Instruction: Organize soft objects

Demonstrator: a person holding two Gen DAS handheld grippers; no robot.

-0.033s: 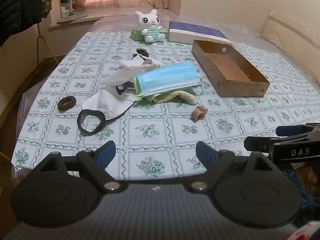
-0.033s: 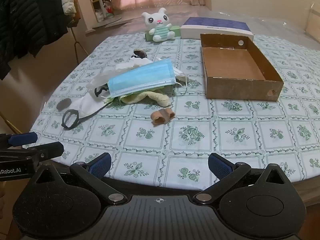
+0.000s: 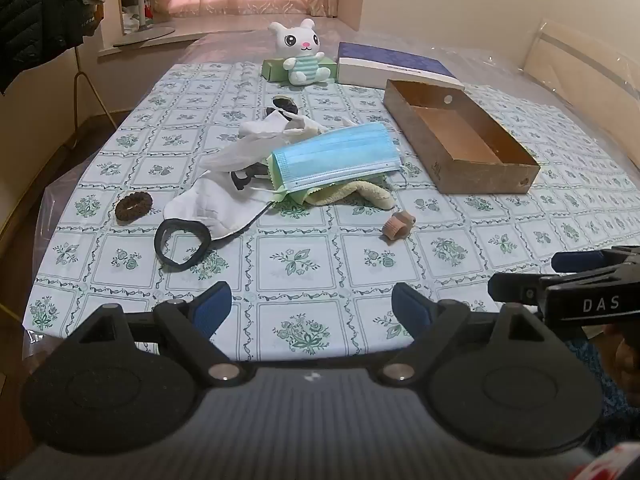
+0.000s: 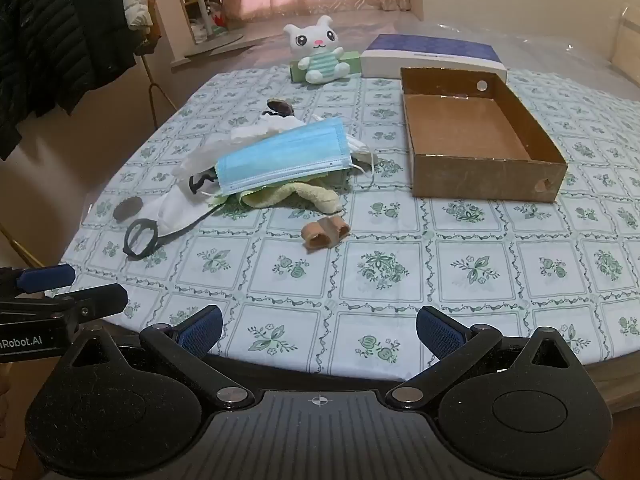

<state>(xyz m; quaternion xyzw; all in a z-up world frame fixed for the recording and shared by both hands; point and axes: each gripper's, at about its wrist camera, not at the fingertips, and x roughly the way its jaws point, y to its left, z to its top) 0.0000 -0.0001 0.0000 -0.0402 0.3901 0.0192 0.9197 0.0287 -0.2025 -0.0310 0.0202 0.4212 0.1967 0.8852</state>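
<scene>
Right now I see blue mask (image 3: 336,160) flat atop heap, pleated, over yellow cloth (image 3: 352,196) and white mask (image 3: 216,208); my left gripper (image 3: 310,308) and right gripper (image 4: 318,326) both spread apart, empty.

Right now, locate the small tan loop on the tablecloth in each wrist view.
Left wrist: tan loop lies right of centre, nearer the camera than the cardboard box.
Right wrist: tan loop lies at centre, left of the box.
Shared landmark: blue face mask, beyond the loop.

Two masks — blue mask (image 3: 336,156), white mask (image 3: 212,208) — one cardboard box (image 3: 480,176), one plush rabbit (image 3: 300,56).
</scene>
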